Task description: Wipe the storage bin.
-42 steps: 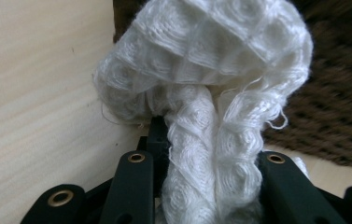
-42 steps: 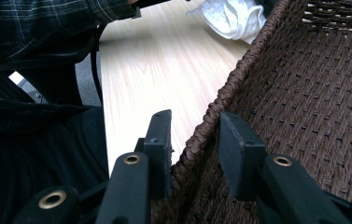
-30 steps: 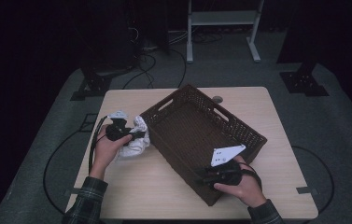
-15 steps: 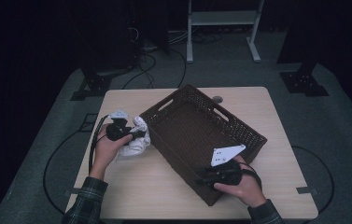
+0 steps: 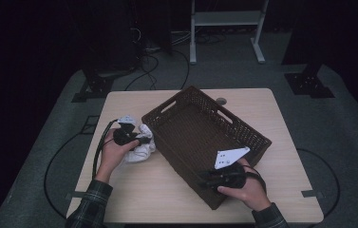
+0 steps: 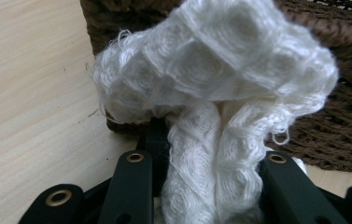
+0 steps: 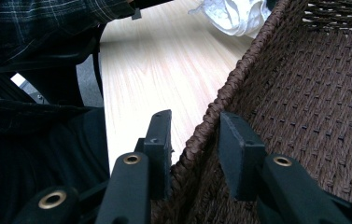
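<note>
Left gripper [image 5: 141, 140] clamped on white cloth [image 6: 220, 93], bunched between jaws, just short of wicker basket [image 5: 243, 135] wall ahead. Right gripper [image 7: 193, 140] straddling basket rim, one jaw each side, apparently pinching it. Step: loading cloth. Next: lift over rim, release inside.

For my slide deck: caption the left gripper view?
Left gripper fingers pinch a white cloth beside the brown wicker basket.
</note>
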Demonstrator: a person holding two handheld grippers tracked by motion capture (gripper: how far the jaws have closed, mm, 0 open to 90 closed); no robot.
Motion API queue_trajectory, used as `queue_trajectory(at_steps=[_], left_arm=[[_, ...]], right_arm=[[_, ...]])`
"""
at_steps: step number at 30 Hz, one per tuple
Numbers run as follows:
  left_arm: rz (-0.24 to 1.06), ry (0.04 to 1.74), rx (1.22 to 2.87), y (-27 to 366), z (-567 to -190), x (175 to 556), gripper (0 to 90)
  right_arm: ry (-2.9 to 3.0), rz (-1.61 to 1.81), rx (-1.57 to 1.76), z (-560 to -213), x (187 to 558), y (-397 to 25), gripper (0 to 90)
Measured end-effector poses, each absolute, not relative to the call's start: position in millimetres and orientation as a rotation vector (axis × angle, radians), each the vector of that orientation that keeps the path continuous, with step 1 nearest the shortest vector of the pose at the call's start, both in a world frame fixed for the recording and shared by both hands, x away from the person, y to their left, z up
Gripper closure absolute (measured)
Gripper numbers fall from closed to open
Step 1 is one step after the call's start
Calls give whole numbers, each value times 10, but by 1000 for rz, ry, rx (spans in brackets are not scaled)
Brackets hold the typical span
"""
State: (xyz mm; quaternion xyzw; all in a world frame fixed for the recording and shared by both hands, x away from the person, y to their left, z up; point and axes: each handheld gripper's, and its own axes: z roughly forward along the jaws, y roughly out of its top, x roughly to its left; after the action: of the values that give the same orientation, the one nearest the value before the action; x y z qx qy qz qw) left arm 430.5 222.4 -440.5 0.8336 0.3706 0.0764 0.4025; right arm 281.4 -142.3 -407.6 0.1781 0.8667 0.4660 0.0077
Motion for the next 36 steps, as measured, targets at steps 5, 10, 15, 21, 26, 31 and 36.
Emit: queue_trajectory(at_steps=[5, 10, 15, 21, 26, 31, 36], left_arm=[[174, 945, 2140, 2206, -4492, 4326, 675], [160, 950, 2159, 2185, -4544, 4332, 674], [154, 976, 2187, 2151, -4641, 4337, 675], [151, 977, 2222, 2141, -4681, 4352, 675], [149, 972, 2208, 2154, -4658, 4344, 676], [157, 940, 2189, 2178, -4569, 4309, 676], [161, 921, 2157, 2184, -4502, 4278, 676]], right_arm=[[2710, 1456, 557, -4076, 2815, -1422, 650], [2710, 1457, 556, -4076, 2815, -1423, 650], [2709, 1457, 553, -4077, 2815, -1423, 650], [2708, 1454, 553, -4076, 2812, -1422, 650], [2709, 1454, 552, -4077, 2812, -1423, 650], [2708, 1455, 552, -4077, 2812, -1423, 650], [2709, 1454, 549, -4076, 2813, -1423, 649]])
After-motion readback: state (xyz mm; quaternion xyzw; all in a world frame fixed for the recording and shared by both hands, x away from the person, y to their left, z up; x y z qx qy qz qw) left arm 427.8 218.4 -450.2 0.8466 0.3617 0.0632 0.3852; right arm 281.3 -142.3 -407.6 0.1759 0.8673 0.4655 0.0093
